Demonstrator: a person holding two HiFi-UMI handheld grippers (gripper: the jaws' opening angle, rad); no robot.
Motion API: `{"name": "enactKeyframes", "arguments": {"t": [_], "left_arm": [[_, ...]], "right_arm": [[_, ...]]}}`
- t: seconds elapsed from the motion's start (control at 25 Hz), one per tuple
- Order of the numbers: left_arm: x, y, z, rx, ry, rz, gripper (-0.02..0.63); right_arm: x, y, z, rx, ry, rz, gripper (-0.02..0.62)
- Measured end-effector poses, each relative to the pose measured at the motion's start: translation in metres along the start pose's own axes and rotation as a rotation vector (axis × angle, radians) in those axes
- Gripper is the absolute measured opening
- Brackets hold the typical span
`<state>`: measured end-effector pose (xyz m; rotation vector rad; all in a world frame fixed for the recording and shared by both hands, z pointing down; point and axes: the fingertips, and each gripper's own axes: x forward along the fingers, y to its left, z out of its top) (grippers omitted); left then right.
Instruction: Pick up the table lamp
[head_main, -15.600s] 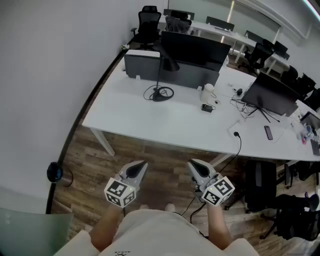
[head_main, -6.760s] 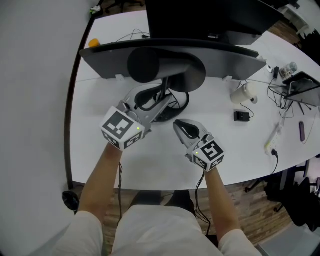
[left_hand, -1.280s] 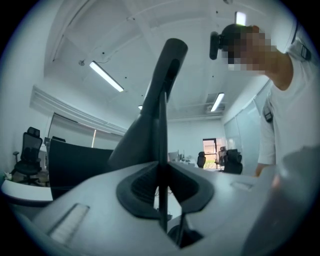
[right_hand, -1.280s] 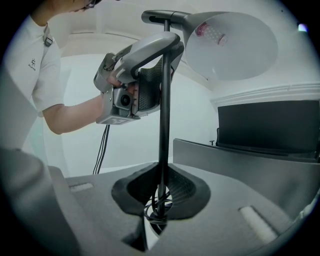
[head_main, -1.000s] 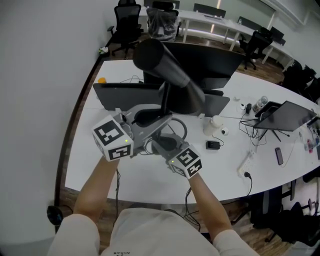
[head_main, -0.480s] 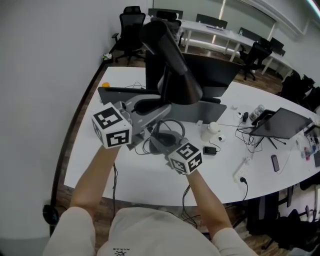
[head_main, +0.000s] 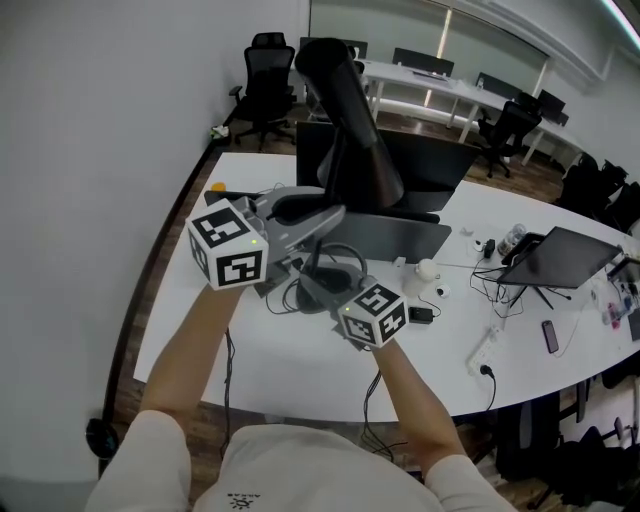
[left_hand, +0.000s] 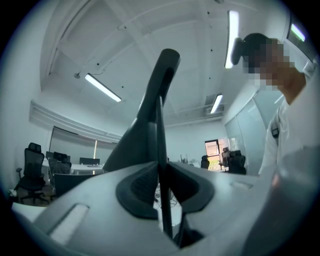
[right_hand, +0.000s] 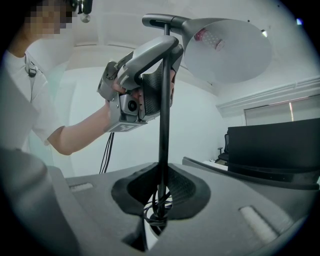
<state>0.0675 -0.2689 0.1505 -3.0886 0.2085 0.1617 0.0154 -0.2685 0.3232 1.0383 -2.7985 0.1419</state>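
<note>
The black table lamp hangs above the white desk, its cone shade up high and its thin stem running down to the ring base. My left gripper is shut on the stem's upper part; in the left gripper view the stem stands clamped between the pads. My right gripper is shut on the stem lower down. In the right gripper view the stem rises from between the pads, past the left gripper, to the shade. A coiled cable shows below the jaws.
A dark monitor and a grey divider panel stand just behind the lamp. To the right lie a white cup-like object, a laptop and a power strip. A wall runs along the left; office chairs stand behind.
Both grippers have risen together with the lamp held between them, so the shade now sits higher against the room behind.
</note>
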Motion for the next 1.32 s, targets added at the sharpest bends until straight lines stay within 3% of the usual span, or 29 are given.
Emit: {"name": "enactKeyframes", "arguments": {"t": [1.32], "left_arm": [[0.006,0.016,-0.029,-0.042,0.009,0.006,0.044]], "right_arm": [[0.012,-0.016,-0.026,0.019,0.033,-0.007,0.046]]}}
